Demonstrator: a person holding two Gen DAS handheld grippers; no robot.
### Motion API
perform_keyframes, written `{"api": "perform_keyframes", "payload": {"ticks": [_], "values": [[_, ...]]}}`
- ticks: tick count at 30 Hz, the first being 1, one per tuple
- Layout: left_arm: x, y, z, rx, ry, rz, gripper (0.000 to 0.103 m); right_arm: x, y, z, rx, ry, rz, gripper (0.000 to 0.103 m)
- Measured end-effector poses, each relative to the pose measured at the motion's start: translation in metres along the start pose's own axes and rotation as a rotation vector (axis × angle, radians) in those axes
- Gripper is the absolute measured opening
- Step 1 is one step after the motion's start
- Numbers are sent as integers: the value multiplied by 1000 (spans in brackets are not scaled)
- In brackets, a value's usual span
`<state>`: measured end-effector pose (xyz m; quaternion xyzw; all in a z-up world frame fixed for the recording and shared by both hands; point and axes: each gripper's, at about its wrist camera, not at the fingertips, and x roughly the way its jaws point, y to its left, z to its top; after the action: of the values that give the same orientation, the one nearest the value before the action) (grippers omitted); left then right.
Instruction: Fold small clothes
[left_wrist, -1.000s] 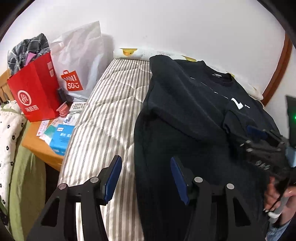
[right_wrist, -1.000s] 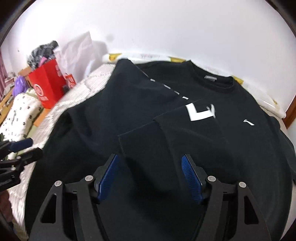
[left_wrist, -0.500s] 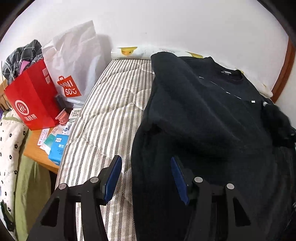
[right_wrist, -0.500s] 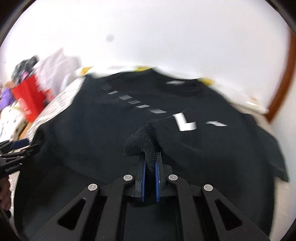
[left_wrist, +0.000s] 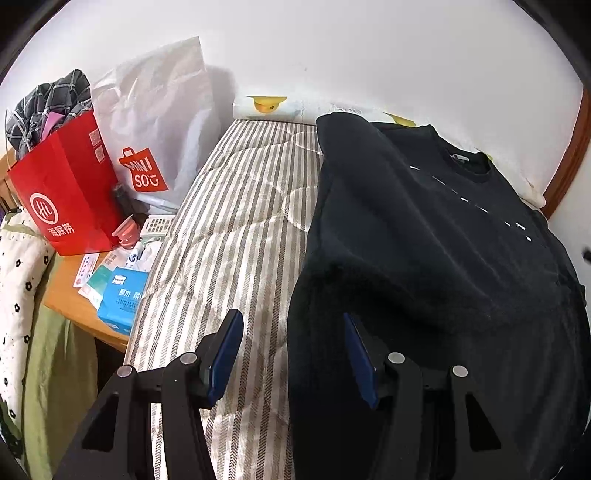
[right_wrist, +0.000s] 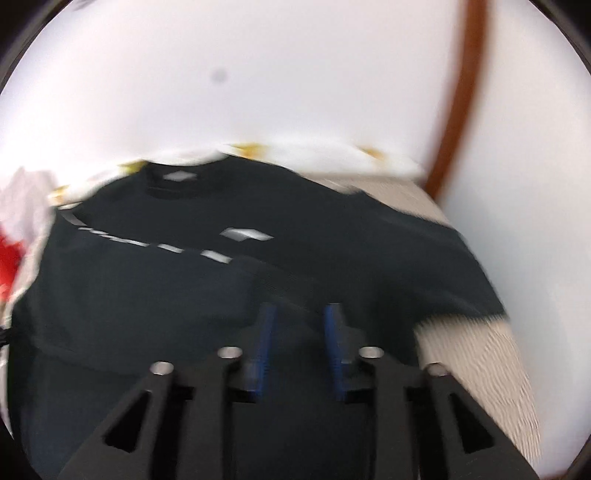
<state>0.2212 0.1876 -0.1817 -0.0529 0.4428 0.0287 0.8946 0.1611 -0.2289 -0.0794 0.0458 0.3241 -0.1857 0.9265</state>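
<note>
Both tongs are empty: left tongs (left_wrist: 291, 354) stand half open over the sweater's (left_wrist: 424, 258) edge at 6 o'clock on the striped mattress (left_wrist: 236, 229), touching nothing, while right tongs (right_wrist: 300, 332), motion-blurred, are opening above the sweater (right_wrist: 147, 295), its cuff unclear.

So the right gripper (right_wrist: 299, 347) had clamped the sleeve cuff half a second back, and now its jaws are opening with nothing pinched between the pads. It's also swung toward the sweatshirt's (right_wrist: 221, 295) right side, blurry view. In the left wrist view it's gone, and the sleeve no longer covers the chest print.
</note>
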Motion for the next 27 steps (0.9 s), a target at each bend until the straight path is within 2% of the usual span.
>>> {"api": "perform_keyframes", "payload": {"ticks": [2, 6, 12, 17, 19, 21, 22, 23, 24, 25, 27], "values": [[2, -1, 1, 12, -4, -6, 52, 6, 39, 18, -63, -20, 63, 46], [9, -2, 3, 28, -3, -33, 52, 29, 137, 55, -205, -42, 261, 47], [20, 4, 8, 31, -1, -55, 49, 67, 272, 90, -360, -9, 459, 50], [31, 9, 13, 22, 7, -86, 43, 102, 335, 115, -394, 19, 524, 53], [34, 8, 15, 22, 4, -94, 40, 126, 359, 125, -401, 61, 530, 54], [35, 8, 17, 13, -7, -110, 30, 148, 374, 127, -410, 109, 547, 53], [36, 8, 18, -1, -10, -131, 26, 157, 379, 126, -415, 127, 549, 41], [37, 9, 19, -13, -9, -157, 13, 165, 383, 125, -416, 139, 553, 28], [37, 9, 20, -21, -8, -177, 7, 173, 387, 124, -418, 160, 575, 12], [37, 10, 20, -24, -14, -171, 7, 176, 387, 124, -421, 169, 587, 11], [35, 16, 20, -35, -28, -172, 7, 179, 385, 129, -398, 122, 605, 10]]}}
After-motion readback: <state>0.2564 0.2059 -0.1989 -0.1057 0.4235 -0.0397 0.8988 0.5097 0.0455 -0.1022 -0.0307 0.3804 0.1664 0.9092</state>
